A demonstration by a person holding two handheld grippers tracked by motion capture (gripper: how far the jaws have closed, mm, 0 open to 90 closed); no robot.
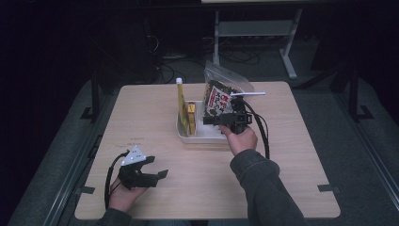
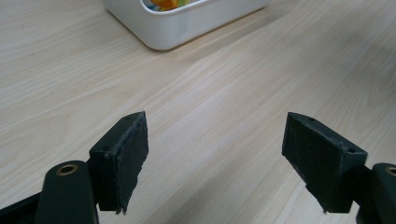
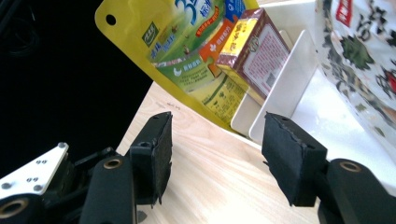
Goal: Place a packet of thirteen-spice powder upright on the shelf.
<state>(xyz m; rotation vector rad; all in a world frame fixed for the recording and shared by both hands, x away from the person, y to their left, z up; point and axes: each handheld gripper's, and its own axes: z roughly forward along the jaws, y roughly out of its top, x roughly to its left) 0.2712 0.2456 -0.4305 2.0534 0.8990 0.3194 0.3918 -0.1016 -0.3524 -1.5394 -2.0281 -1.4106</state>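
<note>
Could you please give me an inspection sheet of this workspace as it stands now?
Surface: light wooden table, bare apart from the tray.
Job's things: white tray holding a yellow pouch, a small box and a clear printed bag.
Clutter: nothing seen.
Grippers: left gripper open, low over bare wood; right gripper open beside the tray, empty.
Cables: black cable trailing from the right gripper across the table.
Surroundings: dark floor, a grey frame beyond the table.
</note>
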